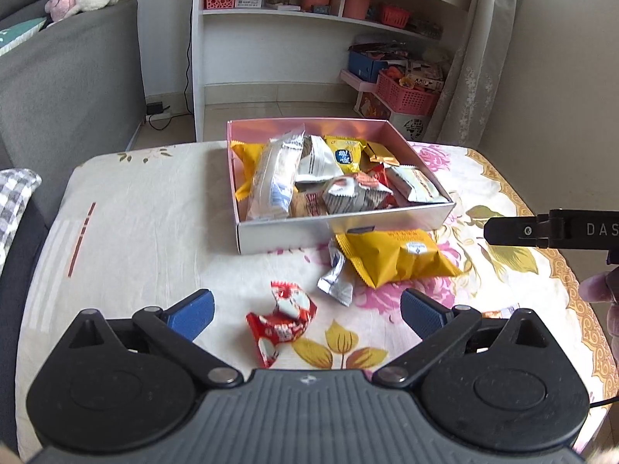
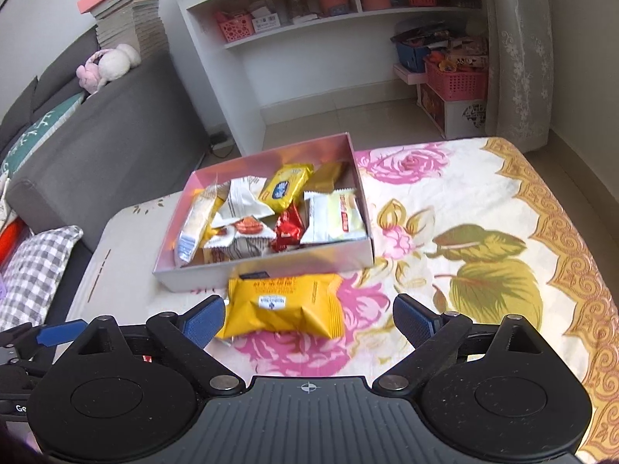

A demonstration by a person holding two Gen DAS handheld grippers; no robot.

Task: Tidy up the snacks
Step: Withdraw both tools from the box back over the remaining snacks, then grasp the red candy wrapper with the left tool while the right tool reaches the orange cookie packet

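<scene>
1. Left gripper (image 1: 307,311): jaws wide apart, grasping nothing; red packet (image 1: 281,321) lies on the cloth (image 1: 147,208) between its blue pads.
2. Right gripper (image 2: 309,319): jaws released, empty; yellow packet (image 2: 284,305) lies between them, nearer the left pad.
3. Silver packet (image 1: 337,278): just left of the yellow packet.
4. Box (image 2: 271,266): just beyond, filled with snacks.

Left claw (image 1: 307,315) jaws wide apart, empty; right claw (image 2: 309,321) likewise, angled downward.
</scene>
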